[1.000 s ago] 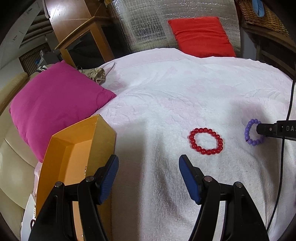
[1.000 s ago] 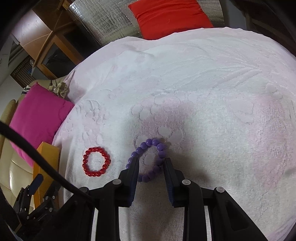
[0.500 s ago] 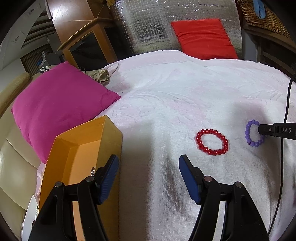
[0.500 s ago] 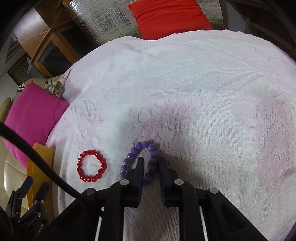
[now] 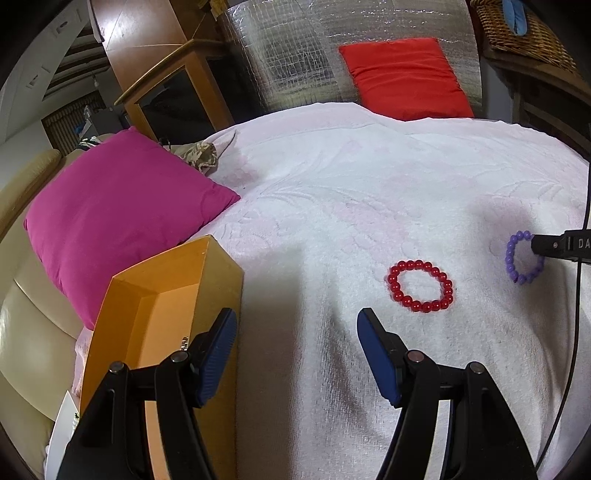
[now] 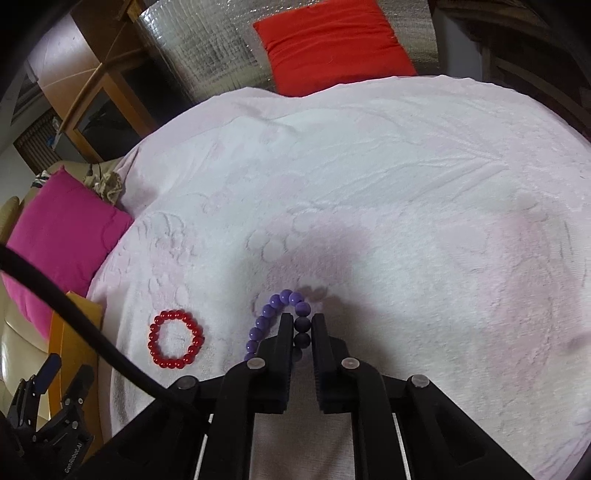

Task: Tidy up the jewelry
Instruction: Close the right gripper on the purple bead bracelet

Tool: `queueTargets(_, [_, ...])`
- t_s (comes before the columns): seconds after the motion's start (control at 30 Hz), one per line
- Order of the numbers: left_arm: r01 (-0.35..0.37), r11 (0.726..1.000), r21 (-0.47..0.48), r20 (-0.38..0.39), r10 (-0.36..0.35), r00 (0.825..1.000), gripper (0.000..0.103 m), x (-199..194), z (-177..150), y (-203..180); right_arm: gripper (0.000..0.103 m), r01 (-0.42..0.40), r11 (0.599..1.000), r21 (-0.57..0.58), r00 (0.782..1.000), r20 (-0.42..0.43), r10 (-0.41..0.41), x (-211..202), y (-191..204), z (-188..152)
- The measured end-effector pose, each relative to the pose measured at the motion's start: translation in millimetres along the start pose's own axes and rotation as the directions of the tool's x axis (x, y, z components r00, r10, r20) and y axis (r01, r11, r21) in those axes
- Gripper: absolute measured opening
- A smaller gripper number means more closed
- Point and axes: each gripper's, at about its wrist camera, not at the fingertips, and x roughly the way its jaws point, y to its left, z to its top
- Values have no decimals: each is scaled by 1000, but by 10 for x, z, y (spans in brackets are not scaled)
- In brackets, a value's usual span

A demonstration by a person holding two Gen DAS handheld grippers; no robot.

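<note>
My right gripper (image 6: 302,321) is shut on the purple bead bracelet (image 6: 275,312); one side of the loop is pinched between its black fingers, the rest droops to the left just above the white blanket (image 6: 369,184). From the left wrist the same purple bracelet (image 5: 519,258) shows at the far right with the right gripper's tip on it. A red bead bracelet (image 5: 421,291) lies flat on the blanket, also seen as the red bracelet (image 6: 175,345). My left gripper (image 5: 295,336) stands open with nothing between its blue pads, over the edge of an open orange box (image 5: 166,295).
A magenta cushion (image 5: 118,218) lies left of the box on a beige sofa (image 5: 22,314). A red cushion (image 5: 406,77) leans at the blanket's far edge. A wooden cabinet (image 5: 173,92) and wicker basket (image 5: 517,33) stand behind. A black cable (image 6: 74,314) crosses the right wrist view.
The right gripper's jaws closed on the purple bracelet and lifted its near side off the blanket. The left gripper stayed open and kept still.
</note>
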Motion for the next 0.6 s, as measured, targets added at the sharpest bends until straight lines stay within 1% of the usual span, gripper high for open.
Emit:
queueTargets(0.2, [0,1000,7,5,0,1000,68,-23,10,-50,11,11,1000,21,1000,12,-11,-94,-154,31])
queueTargets(0.6, [22,1000,2,41,-22,999,68,-155,51,-83,11,19,999,37,1000,23,-20,-153,-269,52])
